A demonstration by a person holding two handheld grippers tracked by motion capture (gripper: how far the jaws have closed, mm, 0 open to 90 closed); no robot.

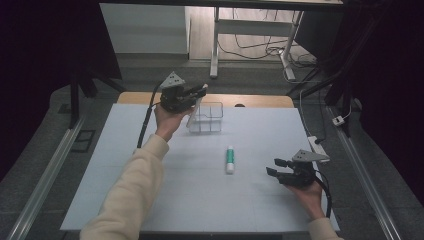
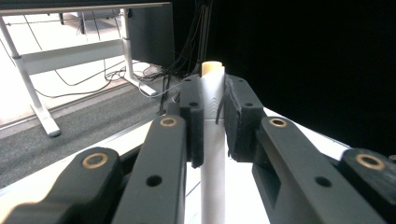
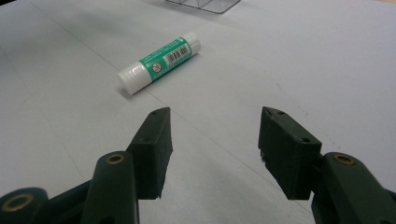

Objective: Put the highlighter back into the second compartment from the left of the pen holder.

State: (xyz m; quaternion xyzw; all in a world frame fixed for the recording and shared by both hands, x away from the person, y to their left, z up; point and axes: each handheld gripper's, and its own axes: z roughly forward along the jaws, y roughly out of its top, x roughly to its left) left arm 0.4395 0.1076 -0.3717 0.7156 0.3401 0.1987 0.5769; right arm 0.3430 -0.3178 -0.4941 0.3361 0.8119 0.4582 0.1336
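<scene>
My left tongs are clamped on a slim white cylindrical stick, held raised at the rim of the clear plastic rectangular bin near the far edge of the pale grey worktop. In the left gripper view the stick runs straight up between the two pads, gripped partway along with its cream-coloured tip clear above them. My right tongs stand wide apart and empty, low over the worktop on the right, aimed toward the white glue stick with a green label, which lies flat in the middle of the worktop, well apart from the bin.

As I read it, the step in hand is dropping the held stick into the bin. To do it well I would bring the stick's lower end inside the near wall, tilt it so it clears the rim, then let go low so it does not bounce out or nudge the light bin.

Room is generous: open worktop lies all around the glue stick, and nothing sits between it and my right tongs. The bin is close to the far edge, so I would avoid pushing it outward.
</scene>
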